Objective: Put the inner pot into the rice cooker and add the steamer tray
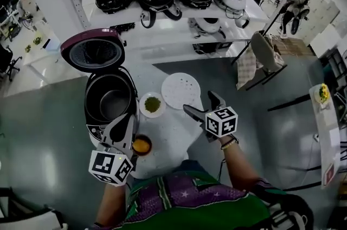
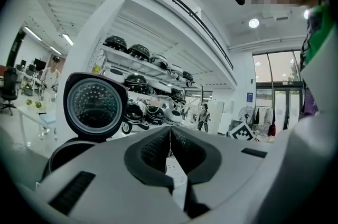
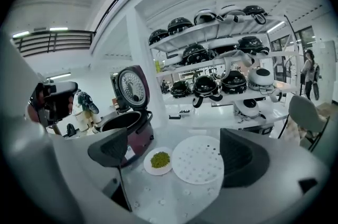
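The maroon rice cooker stands at the table's left with its lid swung up. A dark inner pot sits in its well. The white perforated steamer tray lies flat on the table to the cooker's right. My left gripper is shut with nothing in it, over the cooker's front edge; the left gripper view shows its pads pressed together before the lid. My right gripper stands open just near of the tray, and the tray shows between its pads.
A small white plate of green beans sits between cooker and tray, and also appears as the plate in the right gripper view. A small bowl with something orange sits by my left gripper. Shelves of several cookers stand behind; a chair is at the right.
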Available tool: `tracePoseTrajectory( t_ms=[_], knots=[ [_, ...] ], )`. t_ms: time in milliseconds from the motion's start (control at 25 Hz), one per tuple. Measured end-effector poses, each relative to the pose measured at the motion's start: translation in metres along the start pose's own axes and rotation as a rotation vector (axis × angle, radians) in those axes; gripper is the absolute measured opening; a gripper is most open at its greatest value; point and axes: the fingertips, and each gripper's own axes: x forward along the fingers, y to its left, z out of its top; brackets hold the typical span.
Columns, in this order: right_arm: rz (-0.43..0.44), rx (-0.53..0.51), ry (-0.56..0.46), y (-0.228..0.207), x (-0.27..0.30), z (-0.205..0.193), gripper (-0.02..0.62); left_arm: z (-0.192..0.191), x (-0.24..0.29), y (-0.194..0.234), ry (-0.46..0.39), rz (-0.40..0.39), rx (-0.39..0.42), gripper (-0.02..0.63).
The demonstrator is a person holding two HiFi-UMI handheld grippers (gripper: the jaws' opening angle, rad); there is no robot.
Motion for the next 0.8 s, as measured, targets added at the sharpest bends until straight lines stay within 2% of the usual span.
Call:
tracePoseTrajectory(
  t_ms=[400, 680, 800],
  knots=[
    [0.034, 0.039, 0.087, -0.076, 0.029, -0.04, 0.535, -0.019, 0.031, -0.028, 0.046, 0.109, 0.014, 0.023],
    [0.044, 0.055, 0.159, -0.119, 0.052, -0.076, 0.509, -0.038, 0.052, -0.048, 0.061, 0.167, 0.007, 0.023],
    [0.04, 0.03, 0.195, -0.134, 0.06, -0.091, 0.489, -0.042, 0.058, -0.057, 0.053, 0.182, -0.015, 0.023]
  ],
)
